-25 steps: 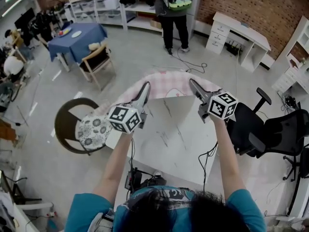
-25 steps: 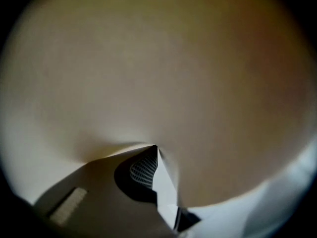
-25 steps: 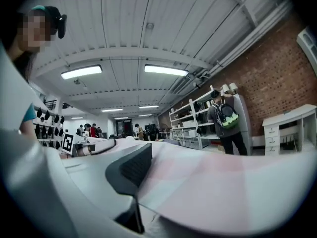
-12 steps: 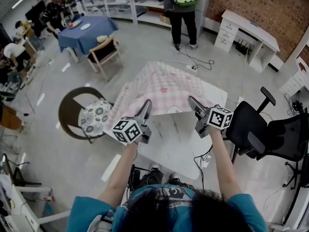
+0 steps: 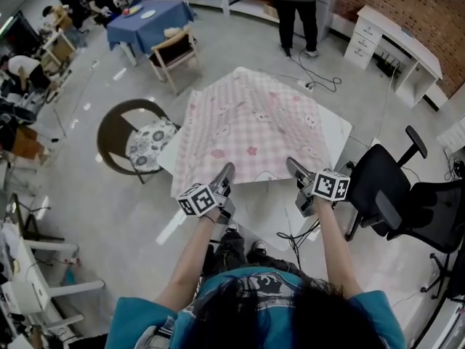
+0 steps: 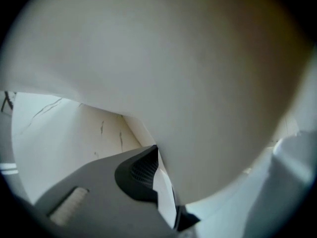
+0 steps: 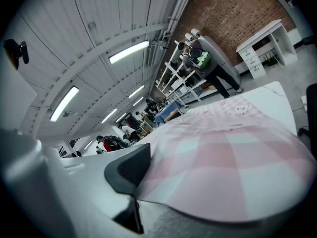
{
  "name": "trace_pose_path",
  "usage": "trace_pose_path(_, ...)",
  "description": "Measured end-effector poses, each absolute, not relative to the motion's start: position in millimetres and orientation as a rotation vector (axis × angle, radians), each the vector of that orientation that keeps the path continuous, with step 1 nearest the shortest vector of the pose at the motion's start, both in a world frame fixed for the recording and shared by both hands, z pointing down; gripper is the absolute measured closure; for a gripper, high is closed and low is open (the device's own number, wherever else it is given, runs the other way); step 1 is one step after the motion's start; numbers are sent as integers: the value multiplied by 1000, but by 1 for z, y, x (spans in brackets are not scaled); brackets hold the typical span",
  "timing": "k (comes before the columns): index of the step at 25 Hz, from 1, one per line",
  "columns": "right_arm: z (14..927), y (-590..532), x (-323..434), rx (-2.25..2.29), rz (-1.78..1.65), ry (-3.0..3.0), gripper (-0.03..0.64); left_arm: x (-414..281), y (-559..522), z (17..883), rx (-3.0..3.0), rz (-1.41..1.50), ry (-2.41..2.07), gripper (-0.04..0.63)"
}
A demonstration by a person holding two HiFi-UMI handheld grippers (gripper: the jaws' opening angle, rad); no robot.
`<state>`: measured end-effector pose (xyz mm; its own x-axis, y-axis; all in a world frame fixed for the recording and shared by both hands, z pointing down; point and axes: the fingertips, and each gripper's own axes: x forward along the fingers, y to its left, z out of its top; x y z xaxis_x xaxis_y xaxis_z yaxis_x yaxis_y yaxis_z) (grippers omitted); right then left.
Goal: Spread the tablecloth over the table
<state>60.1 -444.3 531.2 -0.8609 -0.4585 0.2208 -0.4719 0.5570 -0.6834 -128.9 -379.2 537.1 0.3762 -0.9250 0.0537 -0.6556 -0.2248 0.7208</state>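
The pink checked tablecloth [image 5: 251, 122] lies over most of the white table [image 5: 338, 132]; a bare strip stays along the near edge. My left gripper [image 5: 227, 171] is shut on the cloth's near edge. In the left gripper view the white underside [image 6: 198, 83] fills the frame and runs down between the jaws [image 6: 168, 192]. My right gripper [image 5: 292, 164] is at the same edge, further right, and its jaws are opening. In the right gripper view the cloth's edge [image 7: 233, 157] still lies between the jaws, against the dark pad [image 7: 131, 172]. The other jaw is hidden under the cloth.
A round brown chair with a floral cushion [image 5: 145, 145] stands left of the table. Black office chairs [image 5: 392, 187] stand to its right. Beyond it are a standing person [image 5: 298, 6], a blue-covered table [image 5: 149, 24] with a wooden chair [image 5: 174, 53], and a white desk [image 5: 396, 31].
Both grippers came down and back toward me with the cloth's near edge. The cloth, bunched at the far end before, now covers most of the tabletop.
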Motion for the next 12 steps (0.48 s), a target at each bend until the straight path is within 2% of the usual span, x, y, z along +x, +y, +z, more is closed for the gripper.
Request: trace_pose_path(12,628,-389,89,851,1340,-2518,511,-99,-316,640,1687,-513,-1354,548)
